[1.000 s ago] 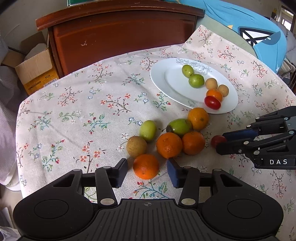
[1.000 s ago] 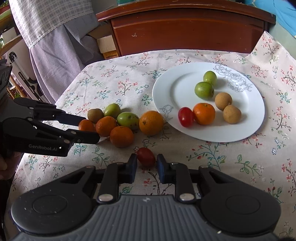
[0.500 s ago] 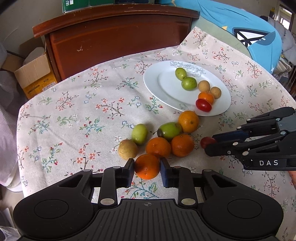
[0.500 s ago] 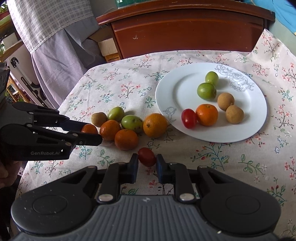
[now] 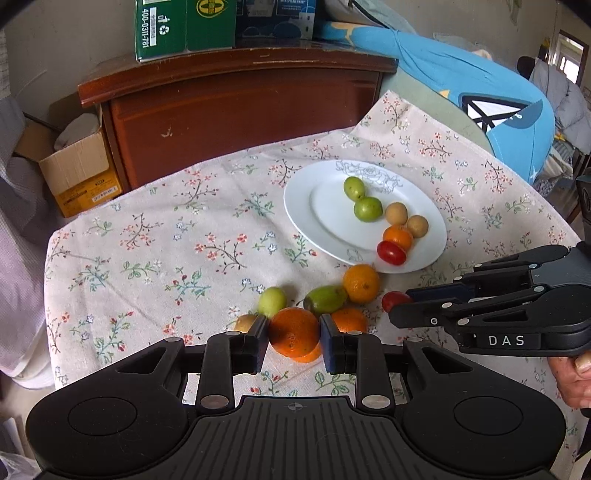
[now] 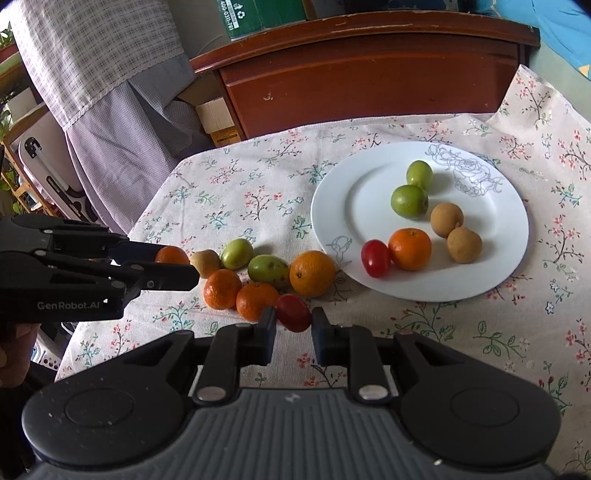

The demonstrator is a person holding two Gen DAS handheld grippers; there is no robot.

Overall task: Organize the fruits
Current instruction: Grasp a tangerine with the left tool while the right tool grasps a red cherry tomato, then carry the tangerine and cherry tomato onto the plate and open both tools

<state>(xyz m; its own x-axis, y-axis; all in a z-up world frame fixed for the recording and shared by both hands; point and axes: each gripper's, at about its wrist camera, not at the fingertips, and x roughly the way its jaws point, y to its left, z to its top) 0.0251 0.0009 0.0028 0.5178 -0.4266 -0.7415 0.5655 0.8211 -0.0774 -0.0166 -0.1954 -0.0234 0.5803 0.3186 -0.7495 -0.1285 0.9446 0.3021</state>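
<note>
Gripping an orange mandarin (image 5: 293, 330), the left gripper (image 5: 294, 341) has both pads pressed against the fruit's sides, jaws drawn in to the fruit's width. From the right wrist view the same mandarin (image 6: 170, 254) shows between the left gripper's fingers (image 6: 173, 275) at 9 o'clock, clear of the cloth as far as can be judged.

Right gripper (image 6: 293, 325) is closed tight on a red cherry tomato (image 6: 293, 312), pads touching it on either side. From the left wrist view that tomato (image 5: 394, 300) sits at the tip of the right gripper (image 5: 402, 308) at 3 o'clock. A hand (image 5: 572, 376) shows at the right edge, holding that gripper.

Loose fruit on the floral tablecloth (image 6: 240, 184), right wrist view, clustered at 9 to 10 o'clock of the held tomato: two mandarins (image 6: 221, 288) (image 6: 256, 301) side by side, a larger orange (image 6: 312, 273) just beside the plate's rim, a green fruit (image 6: 267, 271) touching it, another green fruit (image 6: 237, 253), and a small brown fruit (image 6: 206, 260) next to that.

White plate (image 6: 343, 206) lies at 1 o'clock of the right gripper. On it: two green fruits (image 6: 419, 174) (image 6: 409, 201) touching, two brown fruits (image 6: 446, 220) (image 6: 464, 244) touching, one mandarin (image 6: 409, 248), and a red cherry tomato (image 6: 375, 257) against the mandarin.

Background at 12 o'clock: a dark wooden cabinet (image 5: 240, 110) with green boxes (image 5: 184, 26) on top; cardboard box (image 5: 79, 173) at 10 o'clock in the left wrist view.
</note>
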